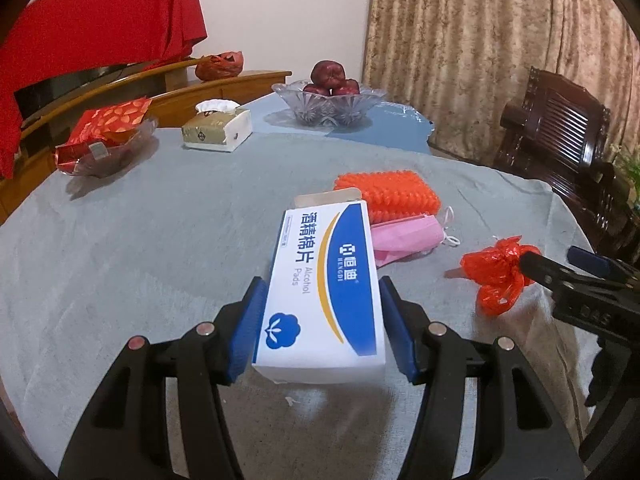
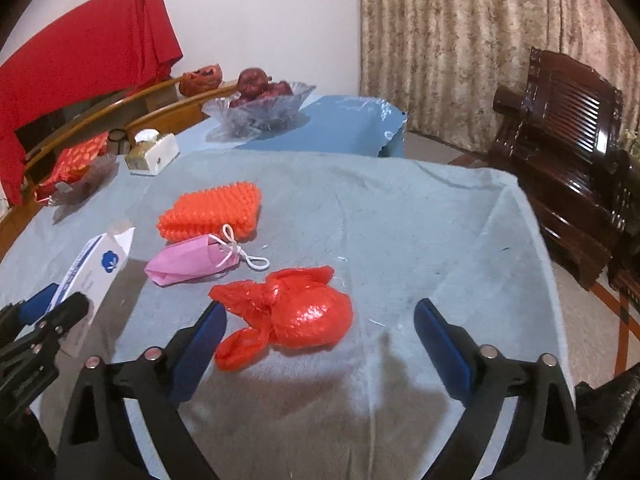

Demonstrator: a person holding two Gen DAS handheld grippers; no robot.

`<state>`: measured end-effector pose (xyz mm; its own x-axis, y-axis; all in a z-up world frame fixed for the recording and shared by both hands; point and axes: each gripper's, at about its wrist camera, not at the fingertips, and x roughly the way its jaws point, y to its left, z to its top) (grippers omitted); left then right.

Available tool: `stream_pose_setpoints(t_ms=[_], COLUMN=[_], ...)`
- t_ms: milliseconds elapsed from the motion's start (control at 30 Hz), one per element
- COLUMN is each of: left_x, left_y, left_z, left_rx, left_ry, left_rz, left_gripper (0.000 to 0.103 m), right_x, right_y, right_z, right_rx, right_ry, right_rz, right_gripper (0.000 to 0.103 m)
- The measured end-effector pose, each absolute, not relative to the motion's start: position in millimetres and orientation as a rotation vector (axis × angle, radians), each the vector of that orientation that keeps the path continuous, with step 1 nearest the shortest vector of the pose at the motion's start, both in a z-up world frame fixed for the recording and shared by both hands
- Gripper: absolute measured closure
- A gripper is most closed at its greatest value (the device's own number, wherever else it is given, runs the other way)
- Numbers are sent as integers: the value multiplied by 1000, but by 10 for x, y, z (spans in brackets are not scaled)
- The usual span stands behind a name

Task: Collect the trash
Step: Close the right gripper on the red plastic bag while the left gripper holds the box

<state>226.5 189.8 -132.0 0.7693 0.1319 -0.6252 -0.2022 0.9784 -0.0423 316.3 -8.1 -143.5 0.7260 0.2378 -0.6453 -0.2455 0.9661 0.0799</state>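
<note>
My left gripper [image 1: 320, 324] is shut on a white and blue alcohol pads box [image 1: 320, 280], its blue pads pressed on both long sides; the box also shows in the right wrist view [image 2: 96, 276]. Beyond it lie an orange bubble-wrap pad [image 1: 392, 194] [image 2: 212, 214] and a folded pink face mask [image 1: 408, 236] [image 2: 188, 262]. A knotted red plastic bag [image 2: 292, 316] [image 1: 496, 276] lies on the grey cloth between the fingers of my right gripper [image 2: 320, 340], which is open around it.
A tissue box [image 1: 218, 128], a dish of red packets [image 1: 104, 140] and a glass bowl of apples [image 1: 330, 100] stand at the back of the table [image 2: 400, 220]. A dark wooden chair [image 2: 560, 140] stands right of the table edge. A wooden rail runs along the left.
</note>
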Motion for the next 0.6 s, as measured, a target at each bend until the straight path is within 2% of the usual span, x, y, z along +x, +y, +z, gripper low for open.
stream_pose_setpoints(t_ms=[100, 167, 200, 267, 433, 600], left_x=[2261, 2258, 2258, 2262, 2251, 2203], left_y=[1898, 1889, 1886, 1882, 1812, 1747], left_z=[-1323, -1356, -1366, -1371, -1344, -1255], left_rx=[-116, -123, -125, -126, -123, -123], left_ry=[673, 679, 681, 681, 666, 643], left_rz=[181, 179, 179, 177, 167, 156], left_gripper=[48, 48, 48, 48, 48, 48], right_x=[3241, 3279, 3295, 3310, 3253, 3137], right_y=[-48, -37, -35, -20, -2, -41], right_z=[-1484, -1522, -1547, -1578, -1568, -1419], right_rx=[-10, -11, 1, 3, -1, -1], right_ry=[736, 765, 781, 802, 801, 757], right_rz=[275, 286, 310, 325, 362, 369], right_gripper=[21, 37, 41, 58, 65, 65])
